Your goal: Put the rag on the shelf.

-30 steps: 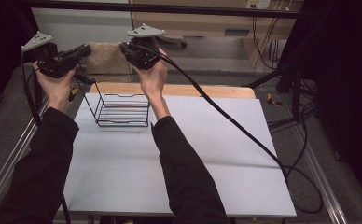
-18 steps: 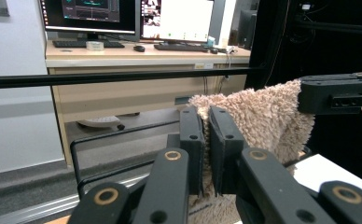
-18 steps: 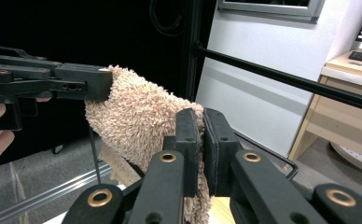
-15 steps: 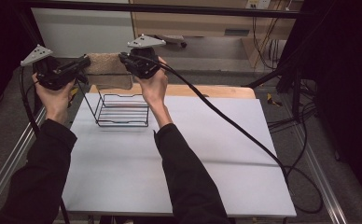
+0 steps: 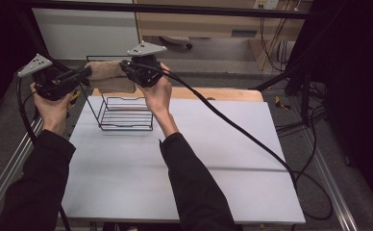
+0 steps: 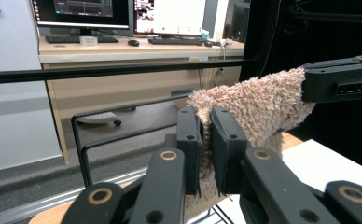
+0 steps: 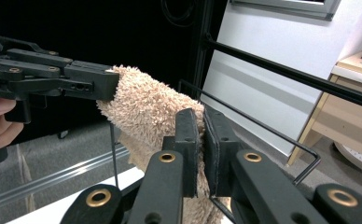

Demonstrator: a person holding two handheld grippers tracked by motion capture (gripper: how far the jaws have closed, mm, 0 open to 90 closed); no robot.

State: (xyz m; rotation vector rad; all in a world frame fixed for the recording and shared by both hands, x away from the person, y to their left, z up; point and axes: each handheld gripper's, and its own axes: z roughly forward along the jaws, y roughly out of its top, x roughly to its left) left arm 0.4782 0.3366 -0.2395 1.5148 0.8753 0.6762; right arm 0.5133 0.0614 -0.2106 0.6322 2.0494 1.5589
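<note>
While towel (image 5: 108, 77) spans above wire rack (image 5: 125, 114), left gripper (image 6: 206, 156) and right gripper (image 7: 200, 154) pinch opposite ends (clamped tight).

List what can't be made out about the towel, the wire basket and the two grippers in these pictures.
- Towel, high view: its ends are covered by the left gripper and right gripper.
- Towel's lower edge, left gripper view: hidden behind the jaws and cut off by the bottom edge.
- Wire basket, high view: its far rim is hidden behind the towel; touching or apart can't be told.
- Basket's floor, right gripper view: hidden by jaws and towel.
</note>
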